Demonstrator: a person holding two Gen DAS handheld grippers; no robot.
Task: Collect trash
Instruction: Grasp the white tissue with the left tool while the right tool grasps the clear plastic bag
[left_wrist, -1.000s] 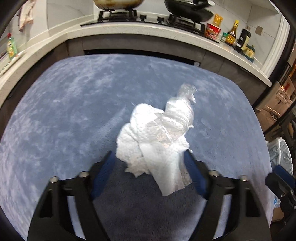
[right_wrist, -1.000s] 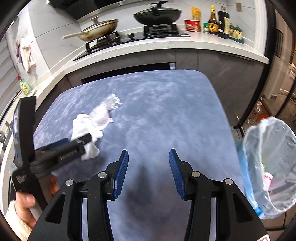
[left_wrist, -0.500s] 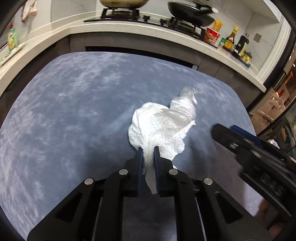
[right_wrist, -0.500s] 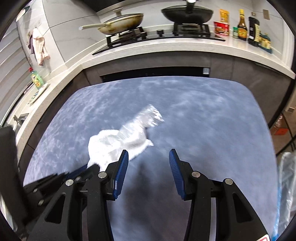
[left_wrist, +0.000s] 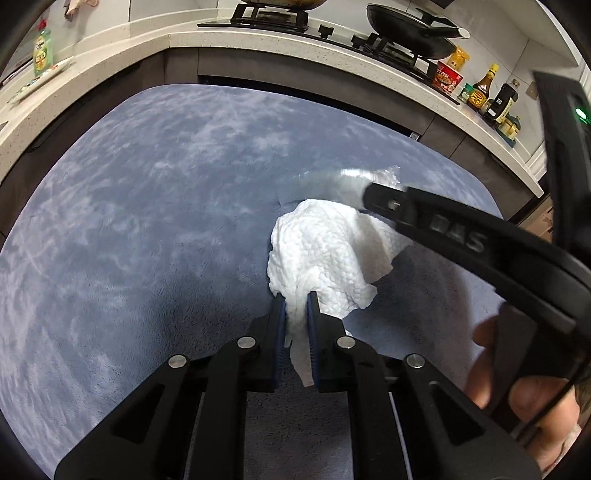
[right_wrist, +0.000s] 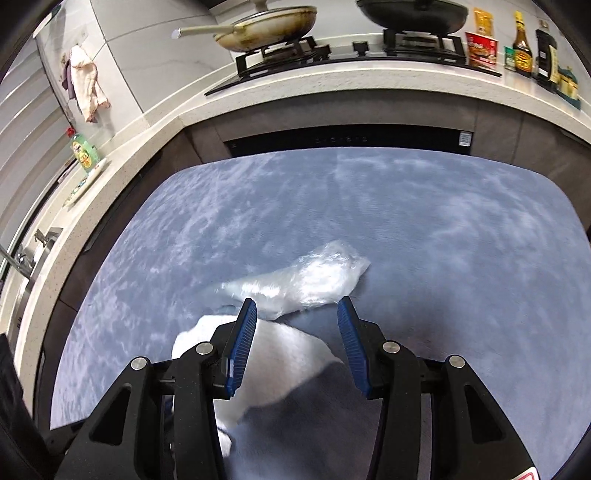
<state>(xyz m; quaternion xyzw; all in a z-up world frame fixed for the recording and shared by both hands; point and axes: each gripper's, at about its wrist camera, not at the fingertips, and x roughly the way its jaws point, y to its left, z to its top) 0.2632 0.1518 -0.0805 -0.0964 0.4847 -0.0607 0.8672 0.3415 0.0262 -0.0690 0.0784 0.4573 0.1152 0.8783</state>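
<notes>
My left gripper (left_wrist: 296, 299) is shut on a crumpled white paper towel (left_wrist: 325, 251), held just above the blue-grey carpet (left_wrist: 147, 221). A clear plastic wrapper (left_wrist: 343, 177) lies on the carpet beyond the towel. In the right wrist view the wrapper (right_wrist: 303, 280) lies just ahead of my open right gripper (right_wrist: 295, 308), whose blue fingertips (right_wrist: 248, 314) flank its near edge. The towel (right_wrist: 266, 354) shows below and left, under the right gripper. The right gripper's body (left_wrist: 461, 236) crosses the left wrist view over the towel's right side.
A kitchen counter (right_wrist: 369, 74) runs along the back and left with a hob, a frying pan (right_wrist: 266, 29), a black wok (right_wrist: 410, 11), sauce bottles (right_wrist: 522, 48) and a dish-soap bottle (right_wrist: 85, 151). Dark cabinet fronts (right_wrist: 347, 136) border the carpet.
My left gripper closed on the paper towel and lifted it off the wrapper. My right gripper swung left from the bin side and came down over the plastic wrapper.
</notes>
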